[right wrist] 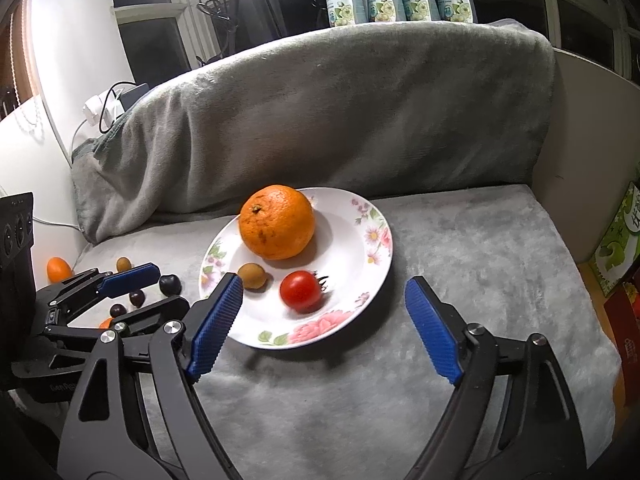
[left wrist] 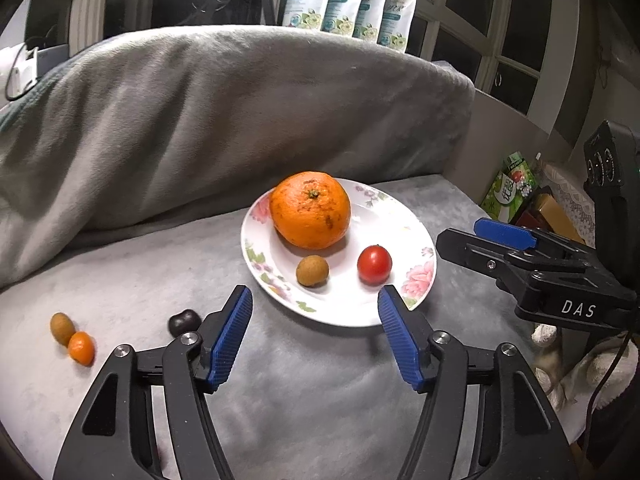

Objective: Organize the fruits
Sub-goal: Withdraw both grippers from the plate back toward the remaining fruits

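A floral white plate (left wrist: 416, 240) (right wrist: 360, 236) sits on the grey cushion and holds a large orange (left wrist: 310, 210) (right wrist: 277, 222), a brown longan (left wrist: 312, 271) (right wrist: 252, 276) and a red cherry tomato (left wrist: 374, 264) (right wrist: 301, 291). My left gripper (left wrist: 314, 300) is open and empty, just in front of the plate. My right gripper (right wrist: 324, 292) is open and empty, its fingers on either side of the plate's near rim. Left of the plate lie a kumquat (left wrist: 81, 347) (right wrist: 59, 269), another longan (left wrist: 62, 328) (right wrist: 123, 264) and a dark cherry (left wrist: 184, 321) (right wrist: 170, 284).
A grey blanket-covered backrest (left wrist: 224, 120) rises behind the plate. Small dark grapes (right wrist: 136, 298) lie by the left gripper in the right wrist view. Green boxes (left wrist: 512, 188) stand off the cushion's right edge. Pouches (left wrist: 352, 0) line the window sill.
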Demonstrator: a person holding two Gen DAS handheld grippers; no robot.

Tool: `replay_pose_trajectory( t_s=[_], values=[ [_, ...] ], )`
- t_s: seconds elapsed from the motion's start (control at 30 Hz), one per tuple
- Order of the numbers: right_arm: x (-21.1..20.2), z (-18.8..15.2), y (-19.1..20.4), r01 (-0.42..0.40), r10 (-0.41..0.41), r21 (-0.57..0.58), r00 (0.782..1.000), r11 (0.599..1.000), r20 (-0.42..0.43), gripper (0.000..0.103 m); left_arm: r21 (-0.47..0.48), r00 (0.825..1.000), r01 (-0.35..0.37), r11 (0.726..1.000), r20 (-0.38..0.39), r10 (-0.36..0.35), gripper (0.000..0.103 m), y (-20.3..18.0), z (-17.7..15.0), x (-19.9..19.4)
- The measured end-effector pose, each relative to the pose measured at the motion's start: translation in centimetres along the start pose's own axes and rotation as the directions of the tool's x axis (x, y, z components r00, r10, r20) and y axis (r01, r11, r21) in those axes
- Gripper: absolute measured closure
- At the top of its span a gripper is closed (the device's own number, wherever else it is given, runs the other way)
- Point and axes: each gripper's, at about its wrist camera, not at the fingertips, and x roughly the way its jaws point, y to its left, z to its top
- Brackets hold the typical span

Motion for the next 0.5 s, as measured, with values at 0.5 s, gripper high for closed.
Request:
replay_pose_trajectory(
  t_s=[0.5],
  values=[
    [-0.7, -0.5, 3.8, -0.063, 0.062, -0.036, 0.998, 0.997, -0.019, 0.017, -0.104, 0.996, -0.061, 0.993, 0.051, 0.067, 0.038, 6.1, -1.6, -5.6]
  ],
)
